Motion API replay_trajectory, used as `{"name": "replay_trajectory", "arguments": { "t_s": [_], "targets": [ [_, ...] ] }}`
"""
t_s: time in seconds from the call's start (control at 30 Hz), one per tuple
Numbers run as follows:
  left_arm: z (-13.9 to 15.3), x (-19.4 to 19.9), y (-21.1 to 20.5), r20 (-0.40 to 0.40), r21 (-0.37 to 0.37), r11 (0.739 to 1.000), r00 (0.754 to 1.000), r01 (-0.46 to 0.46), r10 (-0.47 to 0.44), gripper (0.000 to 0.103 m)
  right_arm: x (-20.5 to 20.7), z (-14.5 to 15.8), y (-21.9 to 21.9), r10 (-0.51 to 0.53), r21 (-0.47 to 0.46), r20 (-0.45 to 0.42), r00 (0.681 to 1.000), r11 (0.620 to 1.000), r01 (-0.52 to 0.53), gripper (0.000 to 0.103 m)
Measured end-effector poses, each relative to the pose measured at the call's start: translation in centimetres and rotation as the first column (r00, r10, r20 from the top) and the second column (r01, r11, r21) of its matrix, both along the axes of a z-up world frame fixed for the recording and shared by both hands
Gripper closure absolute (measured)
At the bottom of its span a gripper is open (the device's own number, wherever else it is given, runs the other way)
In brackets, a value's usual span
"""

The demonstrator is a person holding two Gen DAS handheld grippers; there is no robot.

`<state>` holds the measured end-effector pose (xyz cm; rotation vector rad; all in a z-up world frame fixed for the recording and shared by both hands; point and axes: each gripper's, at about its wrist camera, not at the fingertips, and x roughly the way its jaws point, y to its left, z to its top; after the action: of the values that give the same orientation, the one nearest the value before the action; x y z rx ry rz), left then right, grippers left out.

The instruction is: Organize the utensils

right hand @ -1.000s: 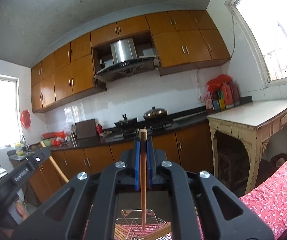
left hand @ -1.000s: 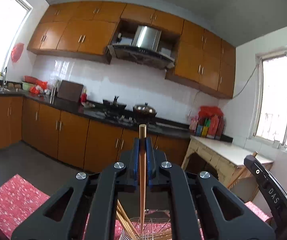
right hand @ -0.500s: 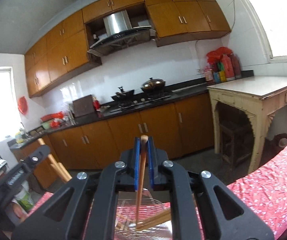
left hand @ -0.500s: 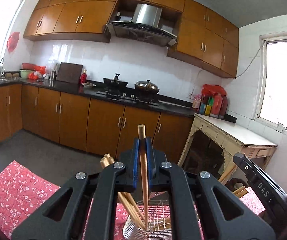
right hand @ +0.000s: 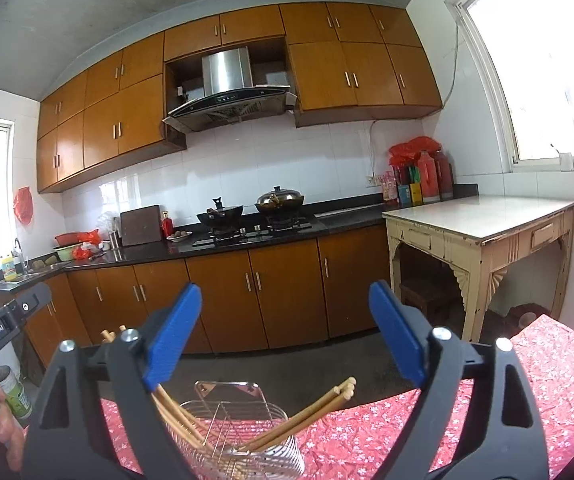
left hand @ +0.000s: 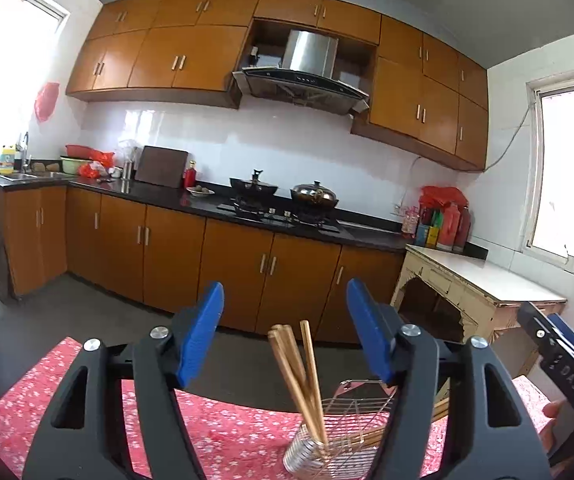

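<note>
Release step in hand: left tongs point(left hand: 283, 328) and right tongs point(right hand: 285, 336) have just spread, released, nothing between; chopsticks point(right hand: 307, 416) lean in wire holder point(right hand: 263, 448); next, judged: withdraw clear, seek remaining utensils.

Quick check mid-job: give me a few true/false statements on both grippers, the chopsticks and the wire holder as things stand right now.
1. The left gripper clamps a chopstick. False: its jaws stand open, empty.
2. The wooden chopsticks stand in the wire utensil holder. True.
3. The right gripper is shut. False: it is open, nothing between the pads.
4. The holder sits on the red floral tablecloth. True.
5. All chopsticks lean one way. False: in the right wrist view, bundles lean to opposite sides.
</note>
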<state>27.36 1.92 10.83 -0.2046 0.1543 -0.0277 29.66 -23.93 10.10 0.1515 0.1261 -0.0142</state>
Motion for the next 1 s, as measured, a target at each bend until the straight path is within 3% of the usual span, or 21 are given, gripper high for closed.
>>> {"name": "replay_trajectory", "arguments": {
  "t_s": [0.33,0.53,0.73,1.0],
  "targets": [
    [-0.8,-3.8,2.6,-0.036,0.016,0.999,0.999,-0.028,0.028,0.022,-4.5,-0.8,1.4,0.058,-0.012,-0.077,0.995,0.998,-0.059,0.004],
    [-3.0,-6.9,2.7,-0.095,0.064,0.998,0.995,-0.014,0.020,0.003,-9.3,-2.3,2.5,0.049,-0.052,-0.093,0.994,0.997,-0.054,0.004],
    [-5.6,-11.1,2.5,-0.126,0.121,0.993,0.992,0.001,0.015,0.002,-14.6,-4.5,4.2,0.071,-0.130,-0.100,0.992,0.988,-0.084,0.004],
    [-8.6,-15.6,2.3,-0.134,0.163,0.986,0.990,-0.022,0.044,0.002,-18.6,-7.4,5.0,0.087,-0.138,-0.147,0.985,0.985,-0.108,0.004]
  ]
}}
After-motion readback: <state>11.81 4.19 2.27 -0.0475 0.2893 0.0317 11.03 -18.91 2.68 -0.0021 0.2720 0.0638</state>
